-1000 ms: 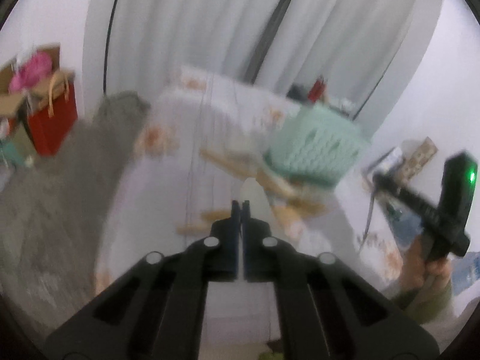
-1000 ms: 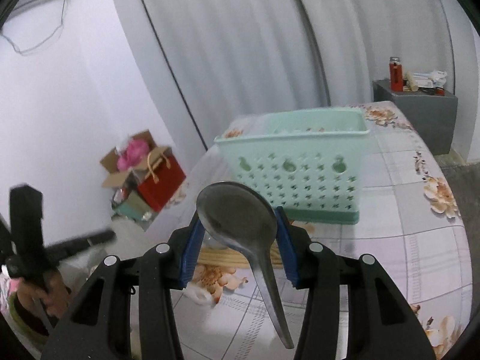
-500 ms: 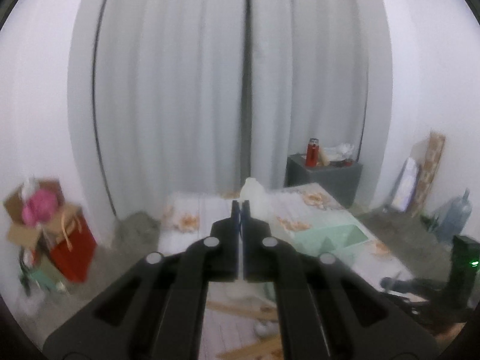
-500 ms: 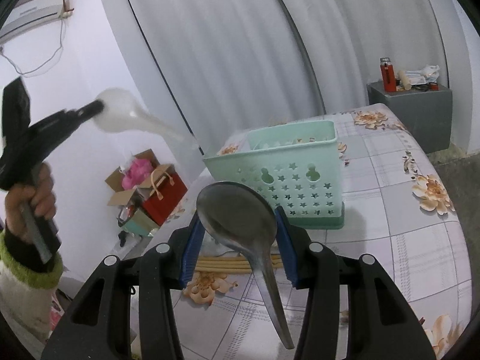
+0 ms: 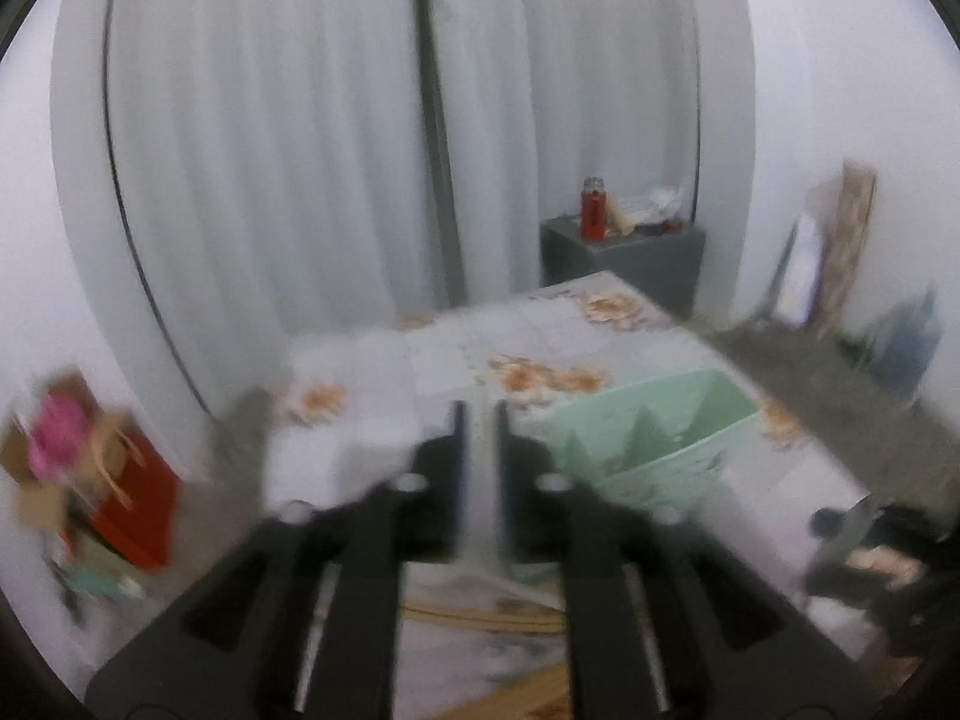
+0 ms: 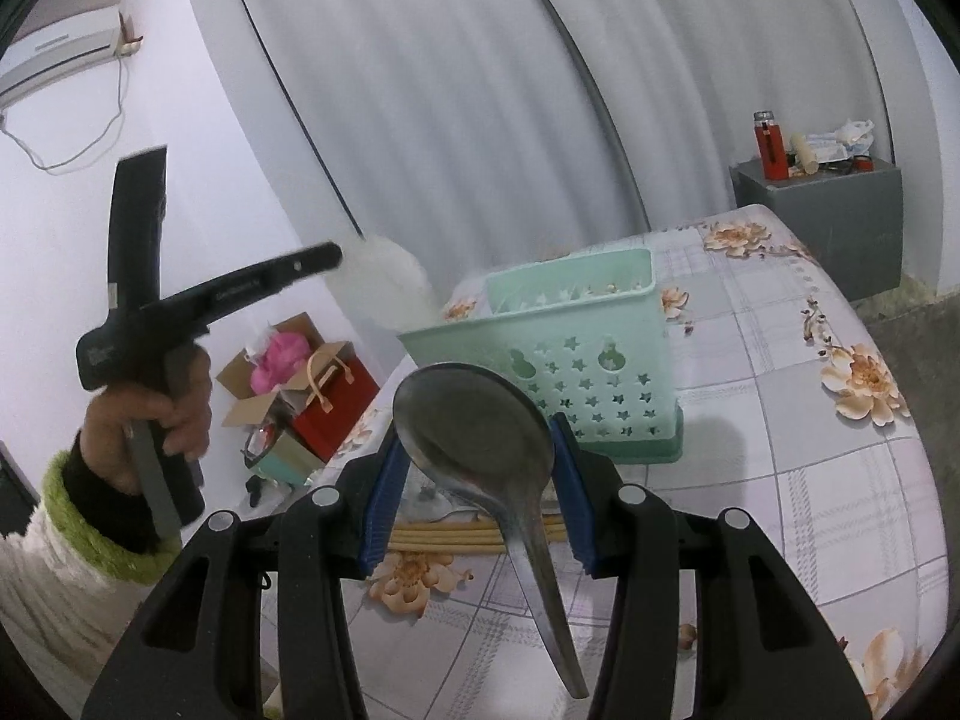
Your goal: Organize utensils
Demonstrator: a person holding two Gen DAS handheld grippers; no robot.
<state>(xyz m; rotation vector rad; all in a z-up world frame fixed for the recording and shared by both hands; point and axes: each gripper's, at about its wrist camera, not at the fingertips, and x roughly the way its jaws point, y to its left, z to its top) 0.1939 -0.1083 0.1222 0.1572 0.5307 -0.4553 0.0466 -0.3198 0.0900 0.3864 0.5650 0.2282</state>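
While the right gripper (image 6: pixel 477 450) clamps the metal spoon (image 6: pixel 480 438) by its bowl, the mint basket (image 6: pixel 558 354) sits at its one o'clock, and the left gripper (image 5: pixel 478 450), jaws just parting narrowly, releases a blurred white spoon (image 6: pixel 396 285) over it.

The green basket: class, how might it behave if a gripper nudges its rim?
The basket looks like thin, perforated plastic, so probably light and apt to slide on the smooth tablecloth. Tall on a narrow base, it might tip.

No legible text — only blurred, unreadable marks.
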